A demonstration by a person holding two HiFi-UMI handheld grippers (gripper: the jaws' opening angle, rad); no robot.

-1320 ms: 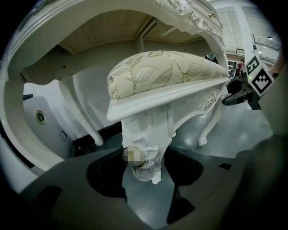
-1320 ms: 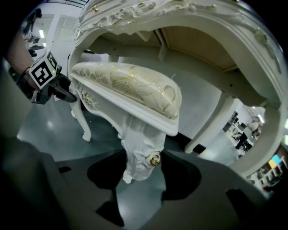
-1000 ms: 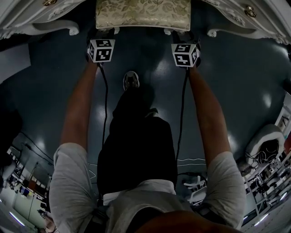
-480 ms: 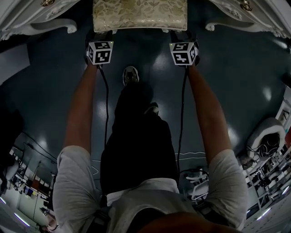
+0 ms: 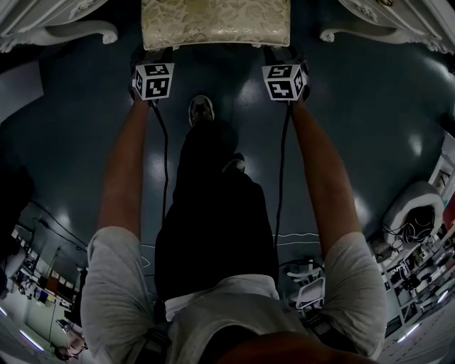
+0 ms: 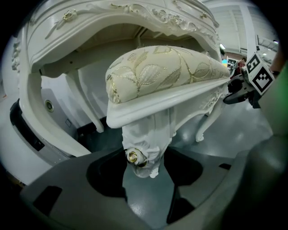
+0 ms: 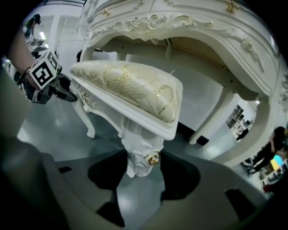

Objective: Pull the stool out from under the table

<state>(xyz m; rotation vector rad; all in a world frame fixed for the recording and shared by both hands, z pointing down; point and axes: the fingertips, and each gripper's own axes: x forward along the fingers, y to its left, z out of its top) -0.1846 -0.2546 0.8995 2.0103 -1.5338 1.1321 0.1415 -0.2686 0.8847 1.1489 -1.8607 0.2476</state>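
Note:
The stool [image 5: 213, 21] has a cream and gold leaf-patterned cushion and carved white legs. It stands partly under the white carved table [image 5: 71, 28]. My left gripper [image 5: 158, 51] is shut on the stool's front left leg [image 6: 146, 139], which sits between the dark pads [image 6: 108, 173]. My right gripper [image 5: 283, 51] holds the front right leg [image 7: 139, 148], and its jaws are closing on that leg. A gold stud [image 7: 153, 158] shows on the right leg. Each gripper view also catches the other gripper beside the seat.
The table's apron [image 6: 112, 18] arches over the stool, and its curved feet [image 5: 334, 34] stand on either side. The person's shoe [image 5: 202, 110] is on the dark glossy floor just behind the stool. White equipment [image 5: 416, 227] sits at the right.
The table's feet have slid up and outward in the head view while the stool and both grippers kept their place, so the stool has come out a little towards the person.

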